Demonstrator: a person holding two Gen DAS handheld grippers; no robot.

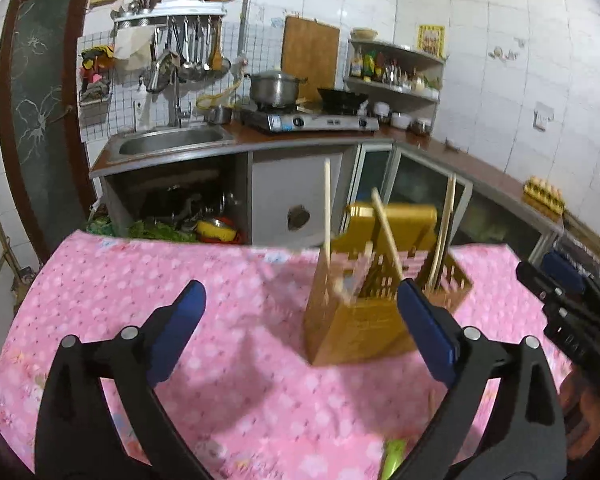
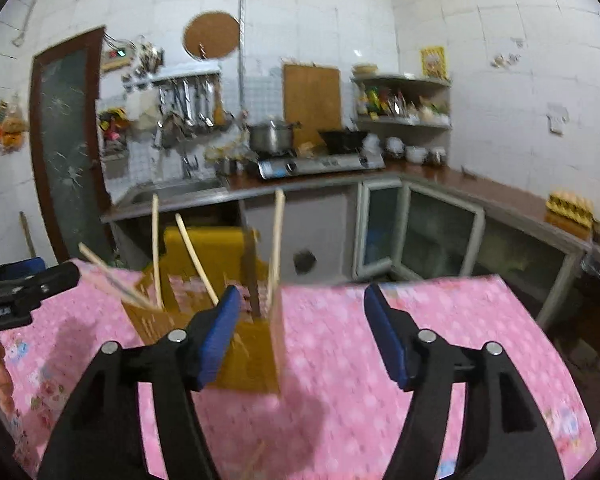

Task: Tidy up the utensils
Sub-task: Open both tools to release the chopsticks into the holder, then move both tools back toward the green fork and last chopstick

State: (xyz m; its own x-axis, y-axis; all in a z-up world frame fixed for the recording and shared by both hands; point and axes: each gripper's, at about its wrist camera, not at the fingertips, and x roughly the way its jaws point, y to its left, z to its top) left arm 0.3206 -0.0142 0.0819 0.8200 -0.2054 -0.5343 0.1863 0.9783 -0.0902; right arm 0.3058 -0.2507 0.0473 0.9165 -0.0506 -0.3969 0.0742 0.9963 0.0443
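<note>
chopsticks (image 1: 327, 208) stand and lean in the yellow slotted holder (image 1: 356, 320) on the pink flowered cloth (image 1: 228, 380), just ahead of both grippers. left gripper (image 1: 300, 320) has its jaws spread wide with nothing between them; right gripper (image 2: 302, 330) likewise spread and empty. a loose stick seems to lie on the cloth close by, so the next grasp should probably pinch it at mid-length and drop it in upright. the holder looks like light plastic and could tip. beyond are the steel sink (image 1: 172, 142) and pot (image 1: 274, 86).
</note>
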